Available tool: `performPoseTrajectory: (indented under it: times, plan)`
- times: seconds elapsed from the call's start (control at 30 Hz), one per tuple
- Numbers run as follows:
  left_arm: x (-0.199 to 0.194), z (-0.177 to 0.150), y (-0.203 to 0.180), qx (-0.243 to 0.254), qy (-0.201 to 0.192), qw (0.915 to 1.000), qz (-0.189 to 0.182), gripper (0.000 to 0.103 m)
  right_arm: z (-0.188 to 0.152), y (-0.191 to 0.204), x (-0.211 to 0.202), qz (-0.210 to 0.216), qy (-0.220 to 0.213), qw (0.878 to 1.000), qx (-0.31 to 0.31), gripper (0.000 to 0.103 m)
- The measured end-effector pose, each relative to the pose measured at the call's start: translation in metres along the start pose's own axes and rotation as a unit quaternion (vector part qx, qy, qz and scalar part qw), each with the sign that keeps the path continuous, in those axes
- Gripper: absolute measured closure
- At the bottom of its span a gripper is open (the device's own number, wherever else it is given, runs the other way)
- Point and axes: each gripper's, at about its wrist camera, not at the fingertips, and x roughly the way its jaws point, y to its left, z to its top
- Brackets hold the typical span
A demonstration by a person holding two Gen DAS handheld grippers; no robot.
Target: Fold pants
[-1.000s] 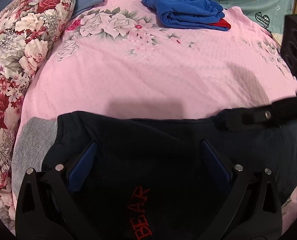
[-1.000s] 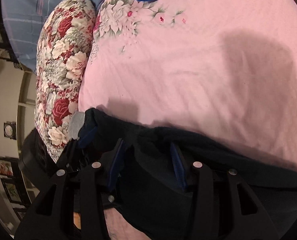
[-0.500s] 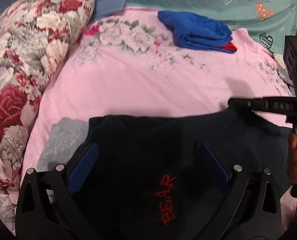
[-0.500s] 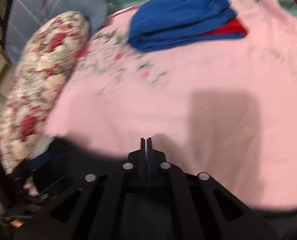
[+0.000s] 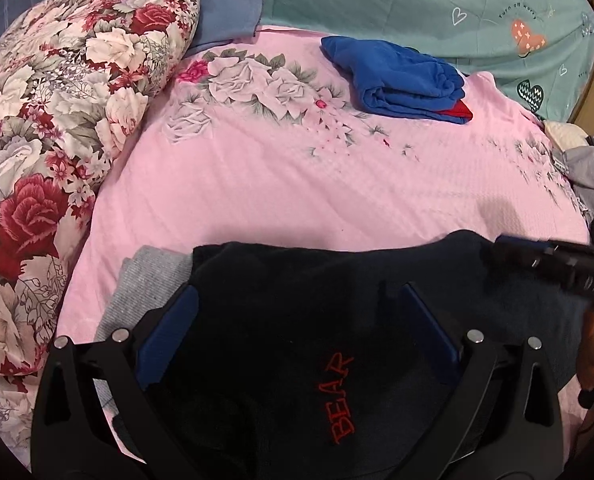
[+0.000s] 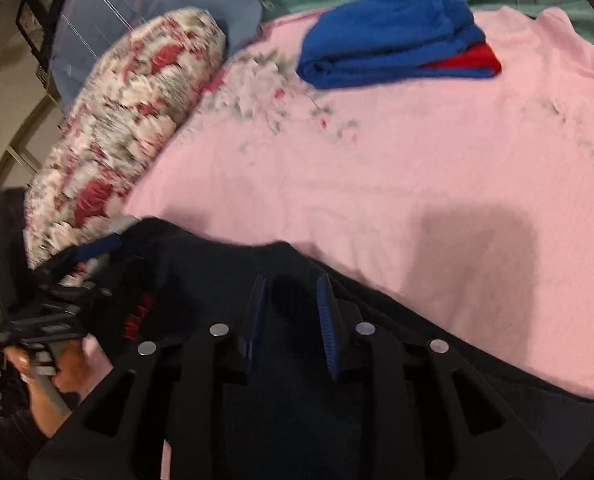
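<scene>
Pants [image 5: 317, 320], dark with red "BEAR" lettering, are lying at the near edge of the pink bed [image 5: 297, 184]. The left gripper [image 5: 297, 308] is hovering wide above them; the right gripper [image 6: 293, 300] is standing part-open, gripping nothing visible. Likely between folds, the next move calls for pinching an edge.

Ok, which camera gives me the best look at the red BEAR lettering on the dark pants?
The left wrist view. There the BEAR lettering reads whole and sharp on the dark pants, between the left gripper's open fingers. In the right wrist view it shows only as a blurred, unreadable red patch at the left edge.
</scene>
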Motion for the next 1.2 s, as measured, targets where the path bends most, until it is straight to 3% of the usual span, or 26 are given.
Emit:
performPoseTrajectory:
  times: [0.03, 0.07, 0.1, 0.13, 0.23, 0.27, 0.33, 0.37, 0.43, 0.5, 0.63, 0.73, 0.77, 0.83, 0.93, 1.07, 1.13, 1.2]
  plan:
    - [0.001, 0.000, 0.001, -0.001, 0.001, 1.0000, -0.001, 0.002, -0.001, -0.005, 0.004, -0.034, -0.006, 0.999, 0.001, 0.103]
    - [0.003, 0.001, 0.002, -0.003, 0.003, 1.0000, -0.003, 0.002, -0.001, -0.012, 0.003, -0.078, -0.023, 0.997, -0.002, 0.099]
    - [0.003, 0.000, 0.003, -0.003, 0.005, 1.0000, -0.004, 0.002, 0.000, -0.017, 0.002, -0.155, -0.033, 0.987, 0.003, 0.097]
    - [0.004, 0.000, 0.004, -0.005, 0.006, 0.9999, -0.007, 0.002, 0.001, -0.022, -0.003, -0.149, -0.041, 0.988, 0.016, 0.097]
    - [-0.007, 0.003, 0.010, -0.026, -0.008, 0.9980, -0.057, 0.002, -0.001, -0.023, -0.031, -0.040, -0.091, 0.994, 0.055, 0.097]
    - [-0.016, 0.004, 0.013, -0.033, -0.024, 0.9955, -0.086, 0.002, 0.000, -0.016, -0.036, -0.014, -0.098, 0.994, 0.048, 0.093]
    - [-0.030, 0.007, 0.018, -0.038, -0.050, 0.9931, -0.099, 0.002, -0.001, 0.001, -0.035, 0.039, -0.083, 0.995, 0.031, 0.077]
    - [-0.034, 0.008, 0.023, -0.044, -0.061, 0.9938, -0.083, 0.002, -0.003, 0.007, -0.031, 0.055, -0.073, 0.995, 0.030, 0.072]
    - [-0.031, 0.010, 0.034, -0.055, -0.058, 0.9959, -0.041, 0.002, -0.007, 0.021, -0.016, 0.073, -0.035, 0.996, 0.021, 0.072]
    - [-0.017, 0.012, 0.050, -0.084, -0.028, 0.9961, -0.002, 0.002, -0.011, 0.028, 0.000, 0.051, -0.001, 0.999, 0.014, 0.072]
    - [0.013, 0.009, 0.076, -0.136, 0.048, 0.9894, 0.015, 0.003, -0.014, 0.019, 0.018, 0.040, 0.027, 0.999, 0.019, 0.074]
    - [0.019, 0.007, 0.073, -0.119, 0.054, 0.9901, 0.051, 0.003, -0.008, 0.005, 0.015, 0.031, 0.006, 0.999, 0.044, 0.080]
    - [0.023, 0.007, 0.068, -0.097, 0.050, 0.9893, 0.097, 0.003, -0.006, 0.002, 0.013, 0.025, 0.001, 0.999, 0.044, 0.090]
    - [0.033, 0.007, 0.060, -0.052, 0.049, 0.9845, 0.160, 0.002, -0.005, -0.003, 0.015, 0.030, 0.004, 0.998, 0.055, 0.091]
    - [0.031, 0.008, 0.059, -0.051, 0.042, 0.9847, 0.161, 0.002, -0.002, -0.002, 0.006, 0.025, -0.003, 0.999, 0.043, 0.088]
    - [0.012, 0.010, 0.062, -0.079, 0.021, 0.9875, 0.135, 0.002, -0.009, -0.015, -0.024, 0.000, -0.008, 0.998, 0.055, 0.070]
    - [0.004, 0.008, 0.055, -0.068, 0.010, 0.9892, 0.129, 0.002, -0.027, -0.018, -0.057, -0.021, -0.019, 0.998, 0.050, 0.064]
    - [-0.006, 0.007, 0.041, -0.052, -0.009, 0.9932, 0.104, 0.002, -0.052, -0.021, -0.092, -0.038, -0.049, 0.998, 0.016, 0.037]
